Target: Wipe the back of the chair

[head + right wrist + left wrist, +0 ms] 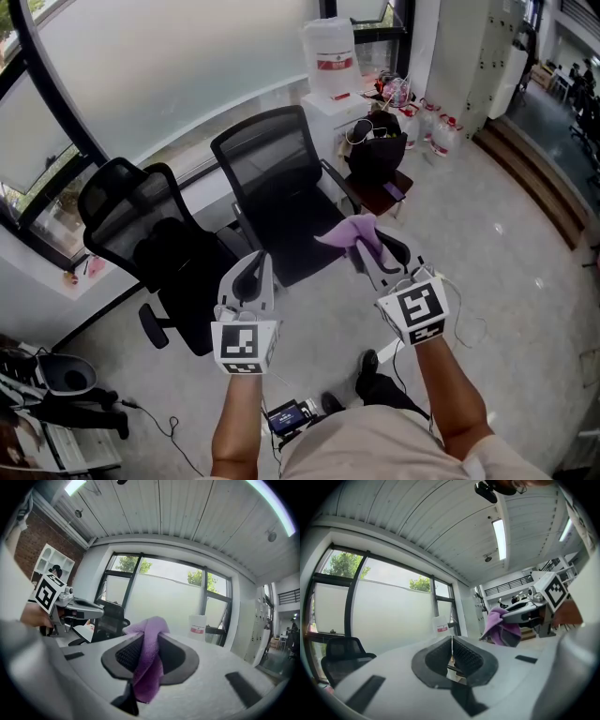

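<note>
Left gripper [255, 272] is held low at the near left. Its jaws are brought together with only a hairline slit between them, and nothing is caught there. Farther left, a black mesh chair [131, 211] is set against the window wall [159, 66]. To its right, just beyond both grippers, a second black chair [281, 225] is stood with its seat turned toward the person. Its mesh back [267, 159] is upright on the far side, near the window, and is touched by neither gripper. The right gripper [366, 253] is raised over the right edge of that chair, its jaws closed on a purple cloth [354, 232]. The cloth is bunched above the jaws and hangs down below them, well apart from the chair's back. At the far right, a water jug [330, 47] is set on a white cabinet [323, 117], and a black bag [375, 155] is placed on a small dark table [392, 192].
</note>
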Demonstrator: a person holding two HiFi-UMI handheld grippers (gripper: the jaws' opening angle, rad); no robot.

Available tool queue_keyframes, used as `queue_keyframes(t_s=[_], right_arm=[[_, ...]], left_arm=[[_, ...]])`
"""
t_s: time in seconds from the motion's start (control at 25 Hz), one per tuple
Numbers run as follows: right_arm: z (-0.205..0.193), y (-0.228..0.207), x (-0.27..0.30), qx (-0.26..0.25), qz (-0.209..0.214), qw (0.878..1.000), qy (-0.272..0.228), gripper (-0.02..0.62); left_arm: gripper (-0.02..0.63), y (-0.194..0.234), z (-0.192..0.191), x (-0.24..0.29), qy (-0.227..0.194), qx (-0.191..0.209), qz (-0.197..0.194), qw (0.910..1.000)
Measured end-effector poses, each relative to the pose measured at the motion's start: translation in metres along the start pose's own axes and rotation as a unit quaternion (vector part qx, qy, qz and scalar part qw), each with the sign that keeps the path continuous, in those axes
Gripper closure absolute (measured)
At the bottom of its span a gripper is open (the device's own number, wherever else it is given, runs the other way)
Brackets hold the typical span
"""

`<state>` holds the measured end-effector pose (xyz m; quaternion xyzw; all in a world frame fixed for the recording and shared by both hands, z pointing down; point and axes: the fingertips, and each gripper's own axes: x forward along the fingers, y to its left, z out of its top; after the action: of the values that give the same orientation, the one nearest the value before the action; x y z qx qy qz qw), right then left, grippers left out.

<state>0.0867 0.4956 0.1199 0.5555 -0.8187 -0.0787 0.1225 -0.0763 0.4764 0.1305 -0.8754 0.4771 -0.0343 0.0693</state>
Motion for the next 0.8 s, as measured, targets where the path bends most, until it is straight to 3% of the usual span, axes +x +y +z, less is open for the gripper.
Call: queue_keyframes(t_s=[0.32, 0.8], right_arm=[[-0.014, -0.036, 0.047, 0.009, 0.016, 1.000, -0.005, 0.514], [-0.044, -0.129, 0.135, 0.011, 0.070, 0.997, -0.002, 0.514]], left_arm=[[0.594, 0.015, -0.013, 0.041, 0.019, 0.006, 0.025, 0.9995], [0.594, 0.019, -0.020, 0.157, 0.040, 0.009, 0.073, 0.9965]])
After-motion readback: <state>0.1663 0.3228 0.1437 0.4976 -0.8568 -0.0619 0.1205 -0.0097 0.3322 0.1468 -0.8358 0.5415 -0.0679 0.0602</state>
